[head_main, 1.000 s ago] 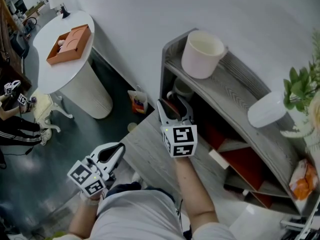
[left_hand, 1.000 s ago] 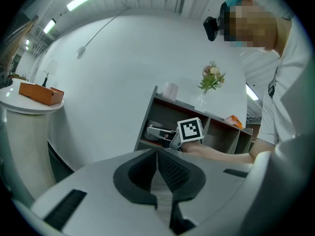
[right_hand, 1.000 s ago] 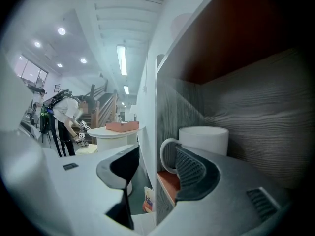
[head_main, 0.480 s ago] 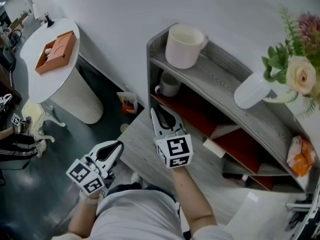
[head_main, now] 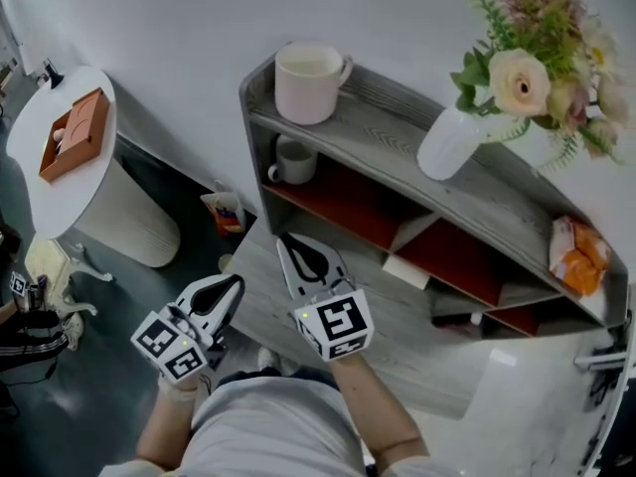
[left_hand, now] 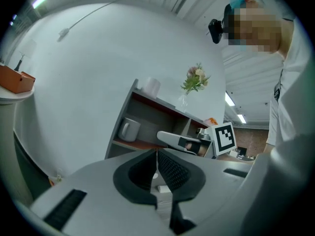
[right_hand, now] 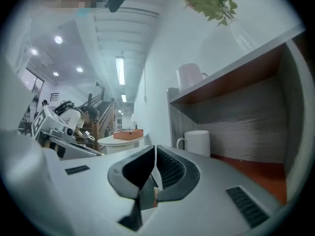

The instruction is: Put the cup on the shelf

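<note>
Grey wood-grain surface (head_main: 417, 346) runs under both grippers, which I have out in front of my body. My left gripper (head_main: 237, 284) is tucked in low at my left side and angled up toward the right. Its jaws are pressed together with nothing between them. My right gripper (head_main: 286, 240) is further out on a bare forearm (head_main: 383, 405). Its marker cube faces up and its nose is aimed up-left at the shelf (head_main: 388, 132), but it is well short of it. Its jaws are closing down to a tight seam, pads touching, with nothing in them.

Beyond, the grey mug (head_main: 293, 160) stands upright in the shelf's left-end compartment, on the red board under the top. Its handle points left and it is clear of both grippers. Above it a pale pink cup (head_main: 308, 82) stands near the left end of the top board, handle to the right. Further right along that board are a white vase (head_main: 447, 145) of flowers and, near the right end, an orange packet (head_main: 574, 256). Far off to the left, a round white table (head_main: 45, 202) carries an orange-brown box (head_main: 75, 135).
</note>
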`<control>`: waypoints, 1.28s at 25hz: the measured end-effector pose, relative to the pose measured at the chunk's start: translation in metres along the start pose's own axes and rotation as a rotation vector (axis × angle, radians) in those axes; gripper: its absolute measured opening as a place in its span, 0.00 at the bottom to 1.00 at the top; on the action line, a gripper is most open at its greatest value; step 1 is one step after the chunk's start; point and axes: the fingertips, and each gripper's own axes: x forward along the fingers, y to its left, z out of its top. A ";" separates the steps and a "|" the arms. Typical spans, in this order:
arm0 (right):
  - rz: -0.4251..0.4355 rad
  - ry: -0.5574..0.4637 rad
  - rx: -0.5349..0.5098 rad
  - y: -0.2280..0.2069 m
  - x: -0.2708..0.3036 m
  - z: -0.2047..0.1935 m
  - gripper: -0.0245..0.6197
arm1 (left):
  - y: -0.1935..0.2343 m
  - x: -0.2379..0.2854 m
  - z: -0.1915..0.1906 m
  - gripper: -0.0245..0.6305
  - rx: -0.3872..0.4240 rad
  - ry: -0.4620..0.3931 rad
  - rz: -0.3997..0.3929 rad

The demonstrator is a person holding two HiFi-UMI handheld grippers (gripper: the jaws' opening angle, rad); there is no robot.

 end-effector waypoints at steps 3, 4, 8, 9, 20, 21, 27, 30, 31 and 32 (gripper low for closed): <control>-0.010 0.000 0.011 0.006 -0.011 -0.002 0.08 | -0.004 0.008 0.002 0.07 0.000 0.002 -0.030; -0.012 -0.002 0.016 0.008 -0.015 -0.003 0.08 | -0.005 0.010 0.002 0.07 0.000 0.002 -0.038; -0.027 -0.014 0.026 0.014 -0.028 -0.003 0.08 | -0.008 0.016 0.003 0.07 -0.001 -0.001 -0.065; -0.032 -0.019 0.028 0.015 -0.030 -0.003 0.08 | -0.008 0.016 0.004 0.07 -0.001 -0.002 -0.069; -0.057 -0.049 0.015 0.021 -0.049 -0.002 0.08 | -0.013 0.019 0.003 0.07 0.000 -0.006 -0.093; -0.058 -0.048 0.016 0.021 -0.049 -0.003 0.08 | -0.013 0.019 0.002 0.07 0.000 -0.006 -0.094; -0.064 -0.054 0.039 0.021 -0.052 -0.004 0.08 | -0.014 0.017 0.002 0.07 0.000 -0.006 -0.092; -0.067 -0.055 0.048 0.019 -0.053 -0.006 0.08 | -0.014 0.017 0.000 0.07 0.000 -0.005 -0.090; -0.068 -0.055 0.049 0.019 -0.053 -0.006 0.08 | -0.014 0.017 0.000 0.07 0.000 -0.004 -0.090; -0.068 -0.054 0.048 0.019 -0.054 -0.006 0.08 | -0.014 0.017 -0.001 0.07 0.000 -0.002 -0.089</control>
